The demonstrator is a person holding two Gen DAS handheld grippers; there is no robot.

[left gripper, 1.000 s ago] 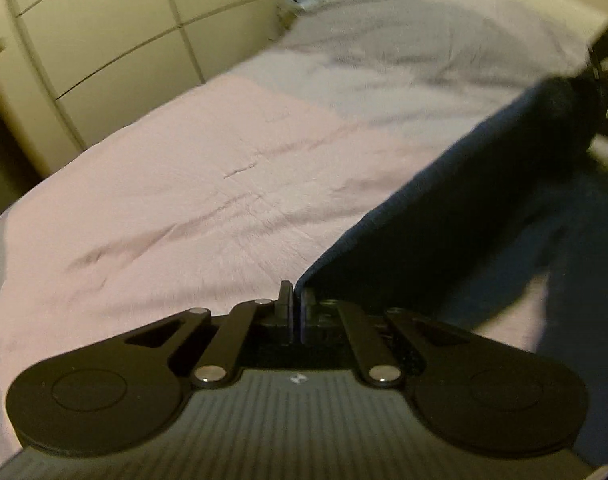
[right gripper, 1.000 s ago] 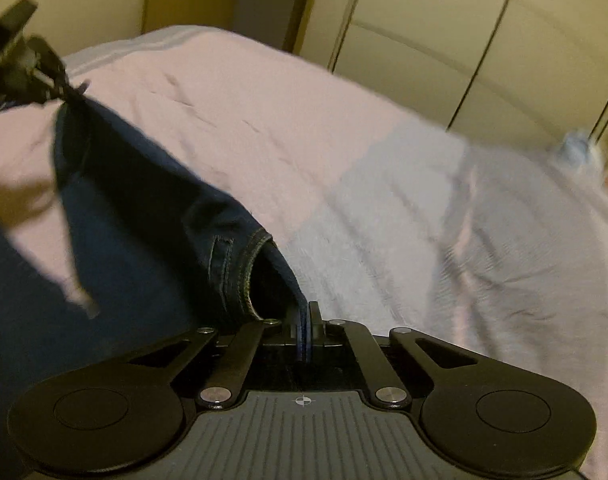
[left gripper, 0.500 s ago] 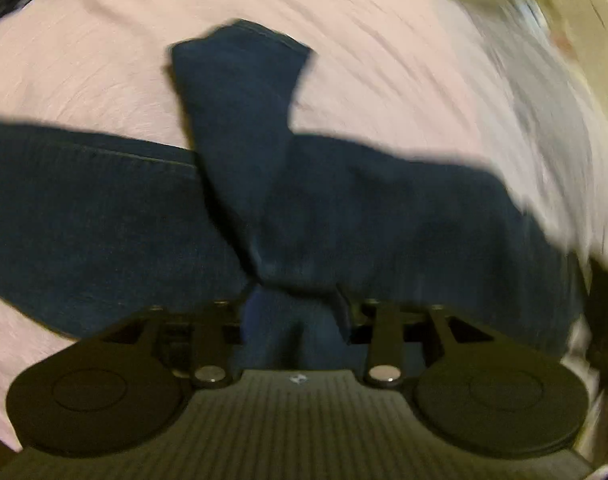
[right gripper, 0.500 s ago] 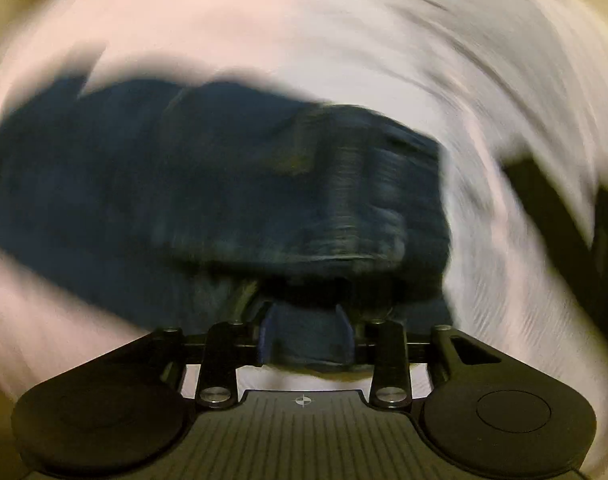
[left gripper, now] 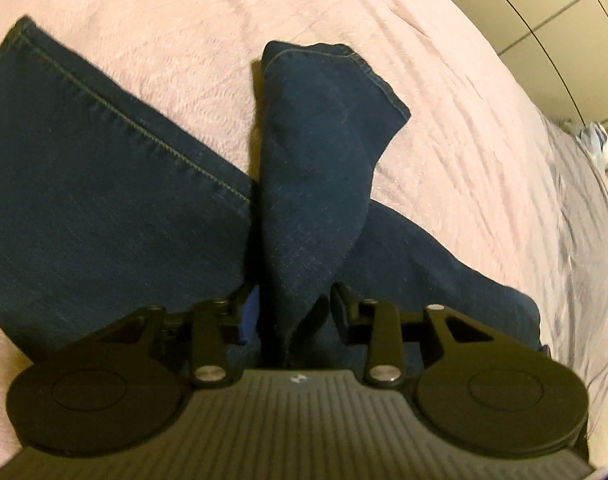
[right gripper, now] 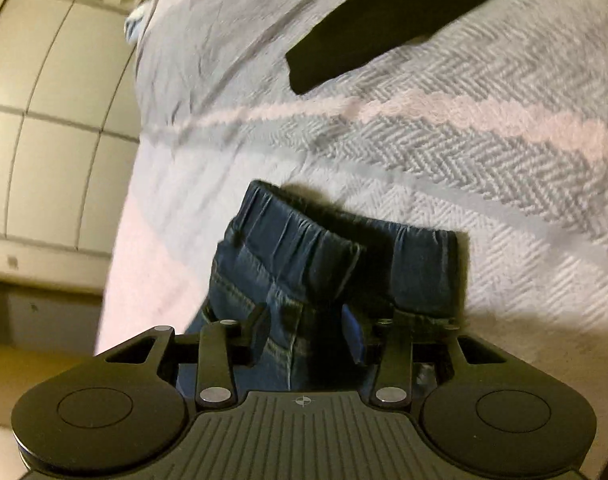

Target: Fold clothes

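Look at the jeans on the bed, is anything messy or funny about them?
A little. In the left wrist view, one jeans leg end lies crooked across the other leg instead of lined up with it. In the right wrist view, the elastic waistband is bunched up on the blanket. Nothing looks torn.

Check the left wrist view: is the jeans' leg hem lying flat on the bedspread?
No: the leg hem is doubled over across the jeans, not flat on the pink bedspread.

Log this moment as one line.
dark blue denim jeans lying on pink bedspread | left gripper closing, fabric between | right gripper opening, waistband between
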